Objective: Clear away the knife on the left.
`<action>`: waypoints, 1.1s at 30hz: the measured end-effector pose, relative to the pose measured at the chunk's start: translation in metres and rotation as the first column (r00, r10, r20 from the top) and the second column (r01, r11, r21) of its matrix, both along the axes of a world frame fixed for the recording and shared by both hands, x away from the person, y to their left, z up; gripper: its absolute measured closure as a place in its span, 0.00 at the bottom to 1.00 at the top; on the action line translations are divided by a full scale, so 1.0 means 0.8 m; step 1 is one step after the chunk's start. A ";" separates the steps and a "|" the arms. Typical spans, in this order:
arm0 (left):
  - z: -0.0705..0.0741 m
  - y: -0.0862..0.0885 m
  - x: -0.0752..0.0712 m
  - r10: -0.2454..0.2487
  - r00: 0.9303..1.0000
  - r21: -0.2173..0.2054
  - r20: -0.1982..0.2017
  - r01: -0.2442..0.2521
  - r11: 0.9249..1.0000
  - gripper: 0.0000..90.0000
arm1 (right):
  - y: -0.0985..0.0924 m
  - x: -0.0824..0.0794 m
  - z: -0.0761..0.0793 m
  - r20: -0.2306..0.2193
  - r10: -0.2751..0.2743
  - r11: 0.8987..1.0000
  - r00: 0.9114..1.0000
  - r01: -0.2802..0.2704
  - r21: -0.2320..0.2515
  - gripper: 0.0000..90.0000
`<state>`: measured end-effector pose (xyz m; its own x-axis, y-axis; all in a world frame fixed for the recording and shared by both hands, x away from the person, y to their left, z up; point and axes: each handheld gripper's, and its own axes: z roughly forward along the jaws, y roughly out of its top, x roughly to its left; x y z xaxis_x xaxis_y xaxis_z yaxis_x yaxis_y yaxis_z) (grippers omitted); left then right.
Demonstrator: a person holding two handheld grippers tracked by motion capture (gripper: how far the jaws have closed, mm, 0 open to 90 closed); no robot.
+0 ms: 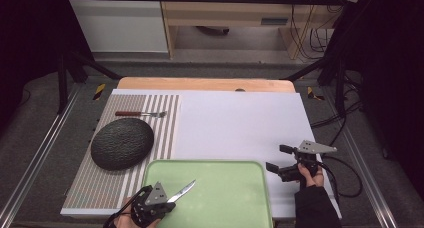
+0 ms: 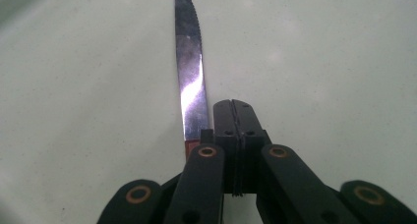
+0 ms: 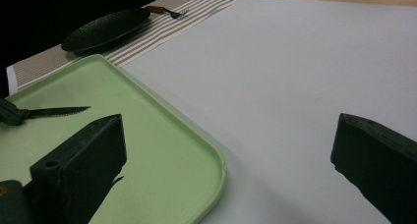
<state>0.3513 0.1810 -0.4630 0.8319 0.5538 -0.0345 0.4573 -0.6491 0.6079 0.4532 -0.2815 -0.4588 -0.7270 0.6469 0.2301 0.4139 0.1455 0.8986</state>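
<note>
Green tray (image 1: 235, 198) at 6 o'clock on the table – the knife blade hangs over its left part, held above the surface, or maybe touching; hard to call from these angles. Left gripper (image 1: 167, 200) jaws are together, clamped on the knife (image 1: 182, 191) by its handle end; blade points toward 1 o'clock in the high view. Left gripper view: serrated blade (image 2: 193, 81) runs up past the closed jaws on their left side, a sliver of reddish handle just at the jaw base, rest of the handle hidden. The grip itself sits behind the jaw blocks.

Right gripper (image 1: 280, 160) at 4 o'clock, jaws wide apart, nothing between them, over the white sheet (image 1: 240, 123) just right of the tray. Its own view picks up the tray's rounded corner (image 3: 216, 170) and the knife tip (image 3: 59, 111) from the side.

Striped placemat (image 1: 165, 118) at 9 o'clock carries a black textured plate (image 1: 122, 144) – bare – and a fork (image 1: 142, 114) beyond it, brown handle.
</note>
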 end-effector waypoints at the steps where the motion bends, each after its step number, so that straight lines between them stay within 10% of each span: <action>1: 0.000 0.001 0.000 0.002 1.000 0.000 0.002 -0.002 1.000 1.00 | 0.000 0.000 0.000 0.001 0.001 1.000 1.000 -0.001 0.000 0.01; 33: 0.000 0.023 0.010 0.086 0.996 -0.002 0.006 -0.086 0.996 1.00 | 0.000 0.000 0.000 0.000 0.001 1.000 1.000 -0.001 -0.002 0.01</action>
<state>0.3592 0.1998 -0.4631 0.7814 0.6233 -0.0307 0.5076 -0.6062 0.6122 0.4533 -0.2816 -0.4587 -0.7275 0.6469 0.2288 0.4136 0.1474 0.8985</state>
